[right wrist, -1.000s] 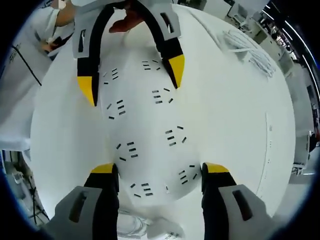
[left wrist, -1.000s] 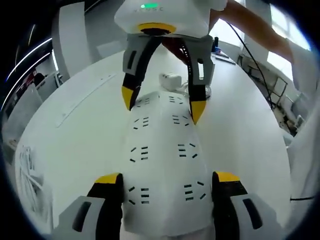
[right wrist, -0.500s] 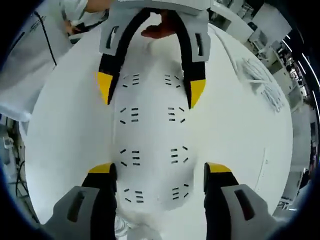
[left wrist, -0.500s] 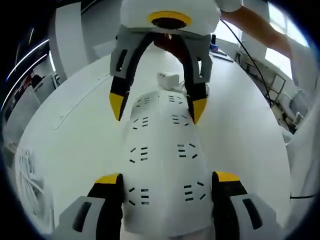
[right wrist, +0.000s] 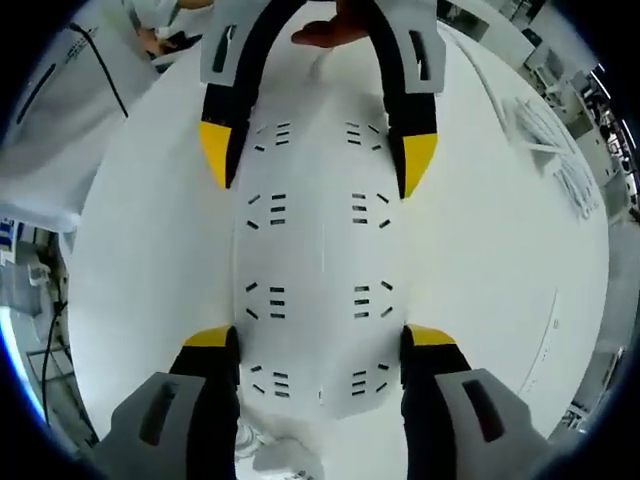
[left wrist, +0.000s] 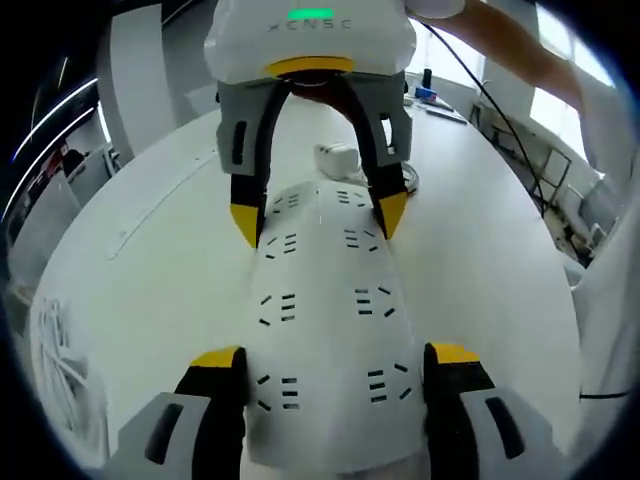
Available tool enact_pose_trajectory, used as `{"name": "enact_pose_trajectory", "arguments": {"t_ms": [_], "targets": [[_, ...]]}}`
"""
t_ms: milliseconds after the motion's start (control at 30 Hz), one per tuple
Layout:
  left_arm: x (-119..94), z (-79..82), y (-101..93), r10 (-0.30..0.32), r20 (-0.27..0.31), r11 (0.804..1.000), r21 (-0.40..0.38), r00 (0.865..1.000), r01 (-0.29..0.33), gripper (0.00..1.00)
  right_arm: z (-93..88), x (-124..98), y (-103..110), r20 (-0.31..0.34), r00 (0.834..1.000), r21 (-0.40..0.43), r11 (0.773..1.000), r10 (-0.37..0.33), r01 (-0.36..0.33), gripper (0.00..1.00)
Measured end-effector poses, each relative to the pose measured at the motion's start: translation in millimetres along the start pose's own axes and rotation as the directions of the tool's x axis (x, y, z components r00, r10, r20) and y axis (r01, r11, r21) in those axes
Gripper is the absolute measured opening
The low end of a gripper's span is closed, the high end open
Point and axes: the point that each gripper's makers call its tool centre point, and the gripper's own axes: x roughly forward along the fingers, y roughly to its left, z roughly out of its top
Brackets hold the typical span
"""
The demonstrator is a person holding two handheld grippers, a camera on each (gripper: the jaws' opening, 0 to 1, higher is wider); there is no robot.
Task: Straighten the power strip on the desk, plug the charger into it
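Left gripper view has the long white plastic power strip (left wrist: pixel 325 330) running up the frame's centre on the white desk (left wrist: pixel 150 270). The left gripper (left wrist: pixel 330 368) straddles its near end, the right gripper (left wrist: pixel 320 215) its far end, both held wide. Straightening looks under way; next, fetch the small white charger (left wrist: pixel 338 157) lying beyond.

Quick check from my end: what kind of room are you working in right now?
Probably an open office or lab. The power strip lies on a large white desk, more desks stand behind, and windows line one side.
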Motion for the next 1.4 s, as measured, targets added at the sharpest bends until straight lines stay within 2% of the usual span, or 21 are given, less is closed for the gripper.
{"name": "enact_pose_trajectory", "arguments": {"t_ms": [367, 767, 1200, 1400], "targets": [[0.4, 0.5, -2.2, -0.022, -0.017, 0.999, 0.028, 1.000, 0.022, 0.72, -0.2, -0.7, 5.6, 0.026, 0.999, 0.073, 0.997, -0.024, 0.022, 0.64], [1.0, -0.4, -4.2, -0.041, -0.112, 0.996, 0.072, 0.993, 0.050, 0.71, -1.1, 0.3, 14.9, 0.008, 0.999, 0.164, 0.986, -0.036, 0.034, 0.64], [1.0, -0.6, -6.8, -0.072, -0.091, 0.991, 0.107, 0.993, 0.081, 0.71, -0.8, 0.4, 20.5, 0.007, 0.999, 0.216, 0.975, -0.048, 0.045, 0.64], [1.2, -0.3, -7.8, -0.076, -0.107, 0.989, 0.118, 0.991, 0.089, 0.71, -1.0, 0.0, 23.0, 0.014, 0.998, 0.239, 0.970, -0.055, 0.050, 0.64]]}}
